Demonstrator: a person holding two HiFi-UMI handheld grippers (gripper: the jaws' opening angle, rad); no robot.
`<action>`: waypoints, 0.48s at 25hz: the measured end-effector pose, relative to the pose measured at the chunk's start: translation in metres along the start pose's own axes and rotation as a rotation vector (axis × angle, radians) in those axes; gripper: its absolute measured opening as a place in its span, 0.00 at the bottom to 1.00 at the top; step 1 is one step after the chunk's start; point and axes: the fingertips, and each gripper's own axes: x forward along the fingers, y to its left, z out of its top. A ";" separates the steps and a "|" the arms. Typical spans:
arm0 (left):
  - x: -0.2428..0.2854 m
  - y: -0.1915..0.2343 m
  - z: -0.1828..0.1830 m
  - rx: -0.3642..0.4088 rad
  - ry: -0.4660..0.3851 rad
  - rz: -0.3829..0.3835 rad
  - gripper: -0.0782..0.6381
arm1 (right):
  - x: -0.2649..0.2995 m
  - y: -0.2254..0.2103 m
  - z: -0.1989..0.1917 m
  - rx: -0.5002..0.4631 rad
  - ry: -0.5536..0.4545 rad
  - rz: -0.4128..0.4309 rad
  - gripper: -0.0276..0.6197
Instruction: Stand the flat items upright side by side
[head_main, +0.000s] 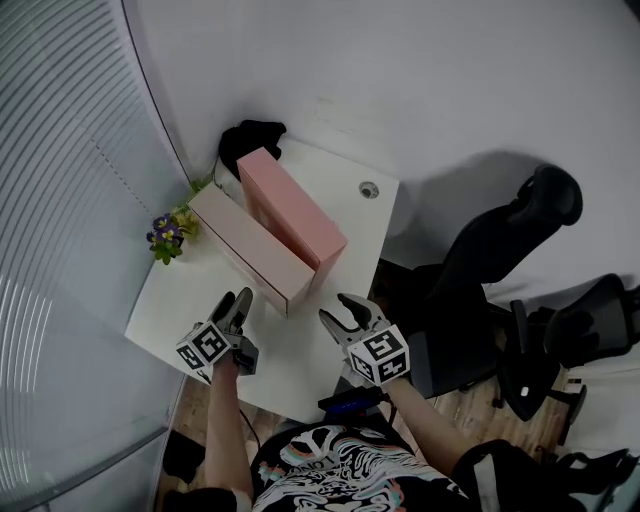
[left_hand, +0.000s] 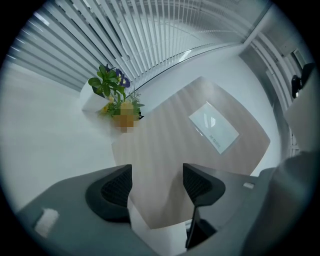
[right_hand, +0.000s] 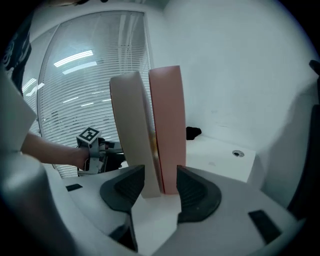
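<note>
Head view: pink box (head_main: 292, 208), beige box (head_main: 247, 247) upright, side by side; left gripper (head_main: 238, 303), right gripper (head_main: 343, 313) jaws apart, empty; seemingly done.

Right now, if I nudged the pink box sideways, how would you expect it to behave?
The pink box stands on a narrow edge, so a sideways push would probably tip it. The beige box close beside it might catch it on that side. Its straight, flat faces suggest stiffness.

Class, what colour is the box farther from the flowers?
The box is pink; clearest in head view.
</note>
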 end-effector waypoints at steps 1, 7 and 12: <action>0.001 0.001 0.001 0.002 -0.002 0.003 0.54 | 0.000 -0.006 -0.001 0.001 0.001 -0.011 0.35; 0.010 0.001 0.002 -0.015 0.004 0.009 0.53 | 0.011 -0.055 -0.002 -0.012 0.021 -0.091 0.35; 0.015 0.001 0.000 -0.028 0.008 0.010 0.54 | 0.026 -0.096 0.007 0.013 0.027 -0.132 0.35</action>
